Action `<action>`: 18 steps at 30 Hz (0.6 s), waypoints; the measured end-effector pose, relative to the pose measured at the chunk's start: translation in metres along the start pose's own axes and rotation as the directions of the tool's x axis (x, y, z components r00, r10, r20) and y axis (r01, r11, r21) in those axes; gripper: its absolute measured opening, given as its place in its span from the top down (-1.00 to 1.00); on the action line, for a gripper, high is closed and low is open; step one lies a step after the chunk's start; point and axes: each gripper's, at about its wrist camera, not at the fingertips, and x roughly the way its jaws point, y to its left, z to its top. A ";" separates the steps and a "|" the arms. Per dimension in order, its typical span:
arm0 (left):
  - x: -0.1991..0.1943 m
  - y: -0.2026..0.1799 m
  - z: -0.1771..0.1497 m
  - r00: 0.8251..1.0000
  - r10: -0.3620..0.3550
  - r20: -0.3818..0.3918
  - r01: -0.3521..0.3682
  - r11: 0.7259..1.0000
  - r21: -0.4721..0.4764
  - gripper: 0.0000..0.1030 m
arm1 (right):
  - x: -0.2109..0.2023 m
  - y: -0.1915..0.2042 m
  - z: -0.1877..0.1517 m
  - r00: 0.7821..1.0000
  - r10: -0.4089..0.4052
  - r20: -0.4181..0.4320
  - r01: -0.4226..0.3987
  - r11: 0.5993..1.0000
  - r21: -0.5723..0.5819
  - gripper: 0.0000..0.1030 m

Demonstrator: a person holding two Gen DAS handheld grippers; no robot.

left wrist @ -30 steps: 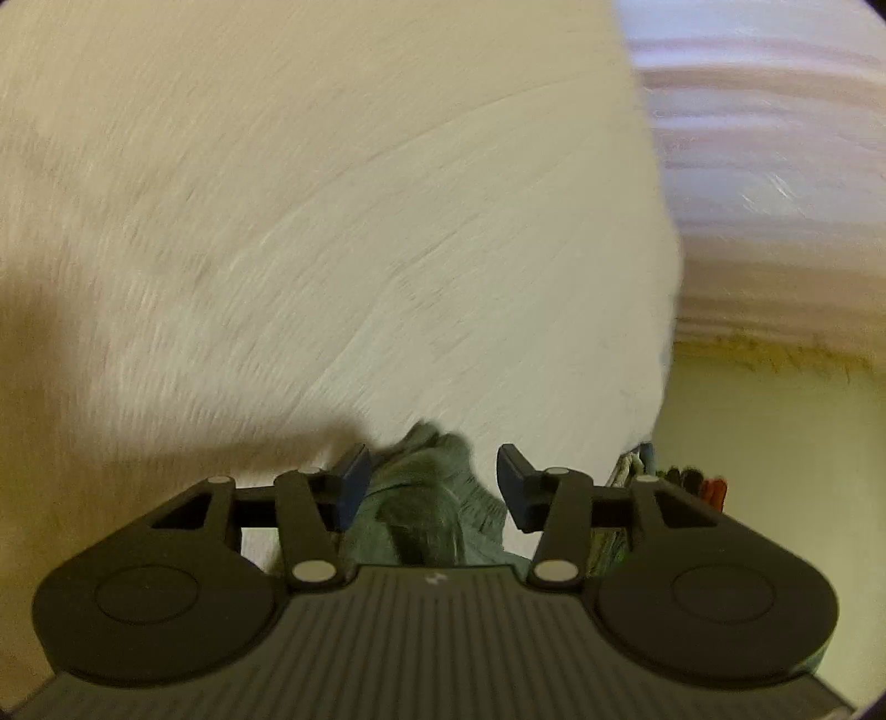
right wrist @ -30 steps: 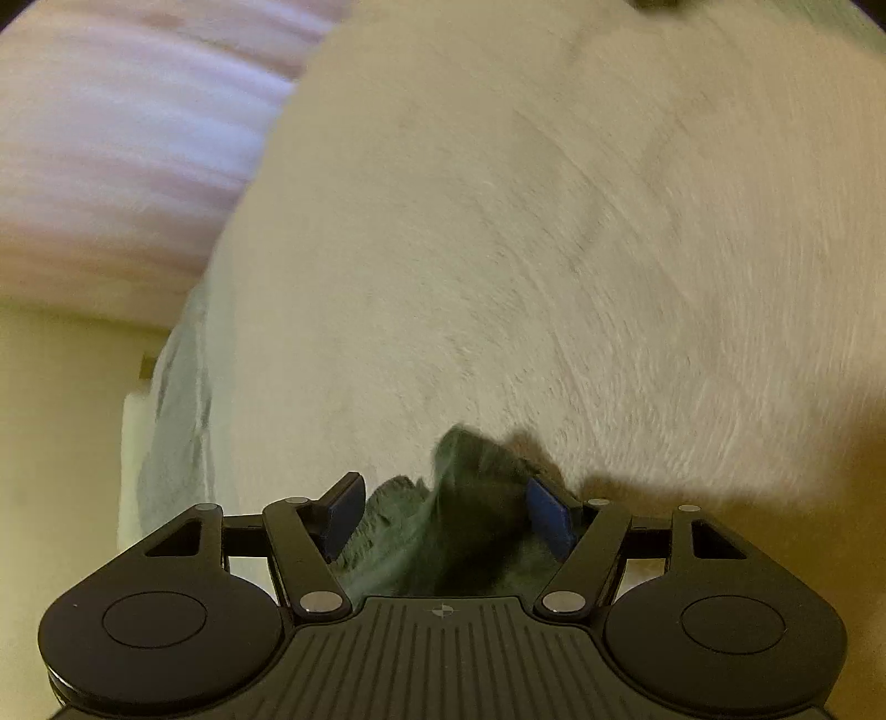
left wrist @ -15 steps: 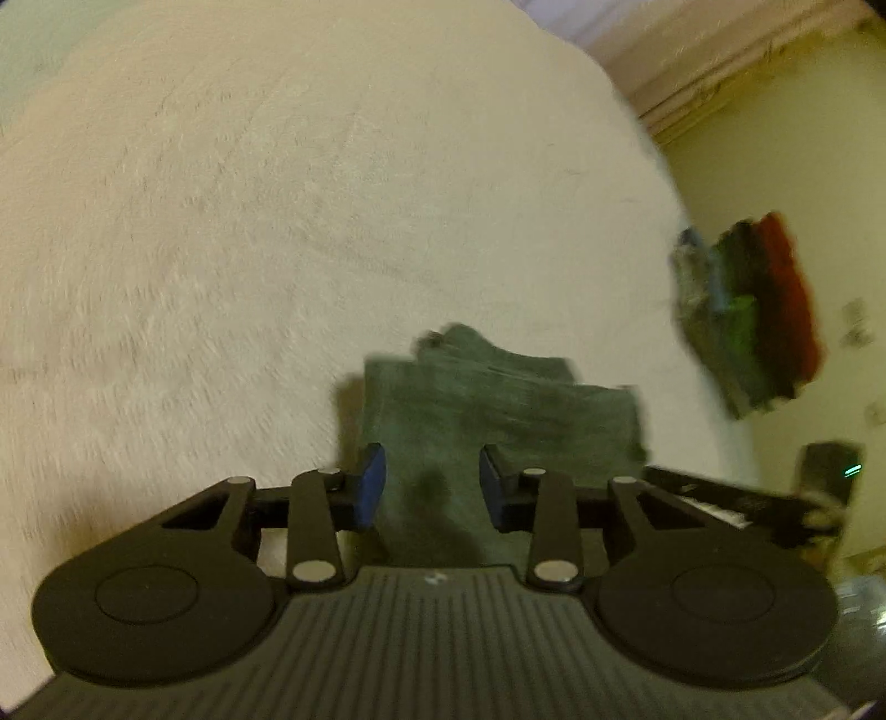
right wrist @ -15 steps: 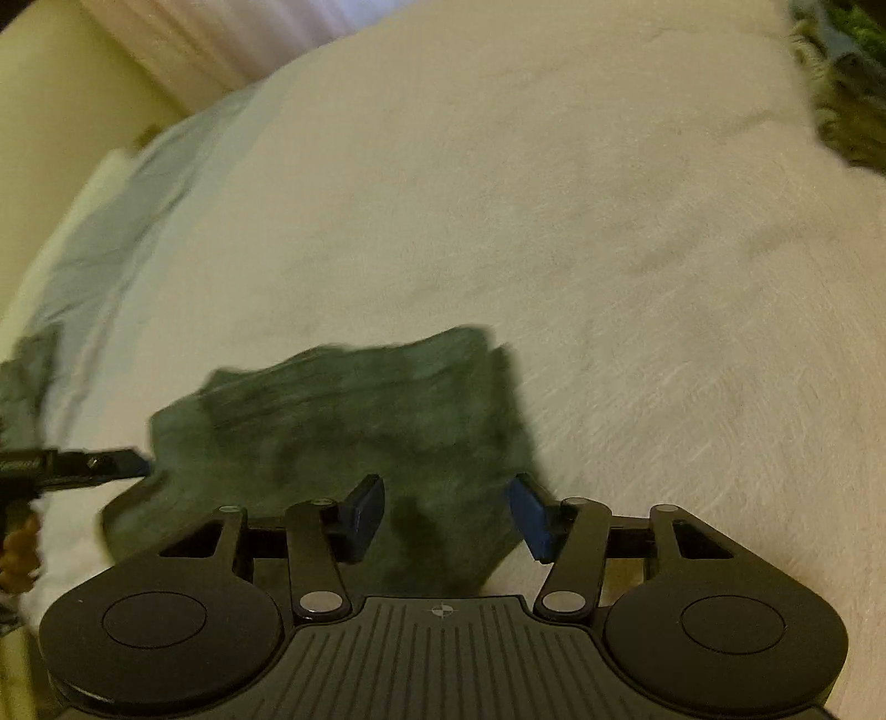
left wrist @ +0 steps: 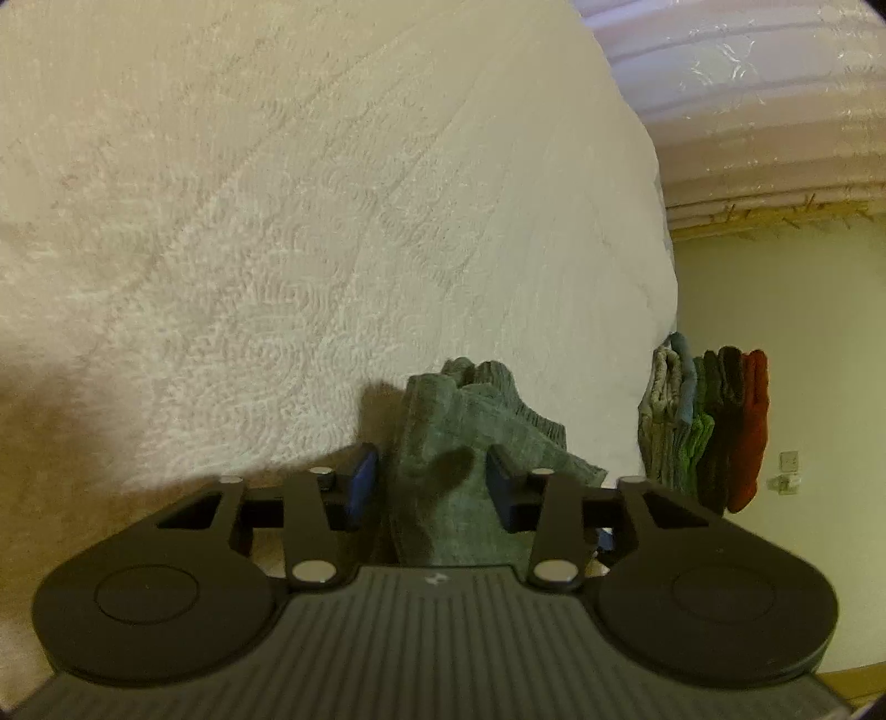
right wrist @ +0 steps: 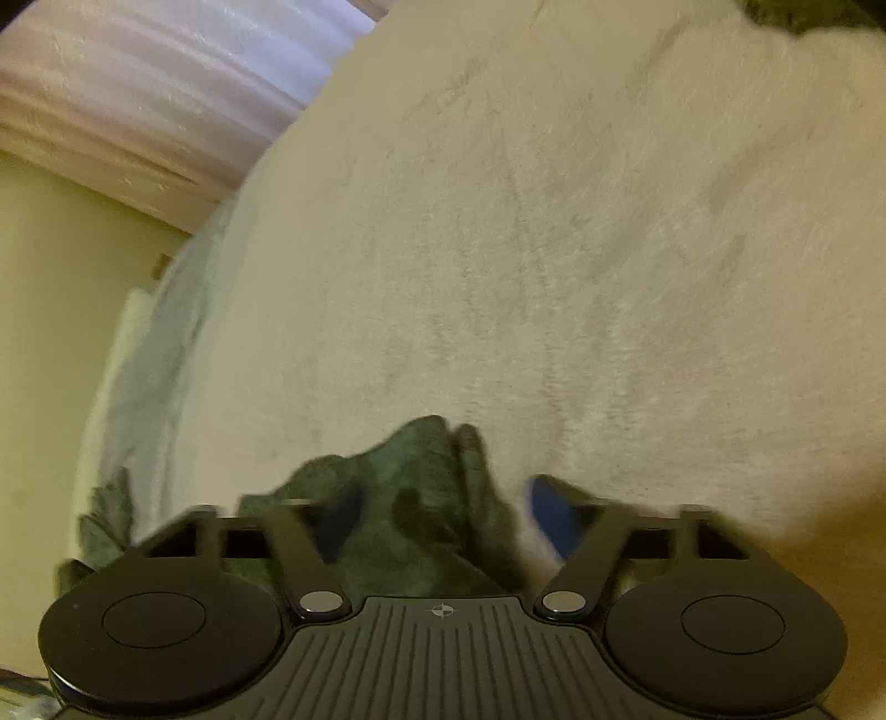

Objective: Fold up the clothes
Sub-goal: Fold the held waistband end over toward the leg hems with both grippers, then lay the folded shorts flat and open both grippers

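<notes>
Your left tool stood with its jaws parted around a bunched grey-green cloth; the pads flanked the fabric with a sliver of gap on each side, so it was not pinching. Your right tool was also parted, wider, with the same cloth lying between and below its fingers; that view was blurred, so whether a pad touched the fabric could not be told.

The cloth lay rumpled on the white bed, near the edge closest to you, in several uneven layers. That fits a fold half made or a bundle just set down; the frames did not settle which.

The risks, as I judge them:
- Closing on a thick wad would catch several layers at once and drag the whole bundle rather than one edge.
- The fuzzy bedcover could snag in a pad if you closed low.
- The cloth sat close to the bed's edge; a pull towards you could slide it off.

No container showed. A stack of folded clothes, grey through green to red, sat at the bed's right edge, and another dark garment lay at its far corner.
</notes>
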 end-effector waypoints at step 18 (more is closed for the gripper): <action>0.018 -0.038 0.008 0.994 0.025 0.103 -0.052 0.960 0.275 0.94 | -0.028 0.020 -0.003 0.987 -0.035 0.157 0.050 0.994 -0.099 0.93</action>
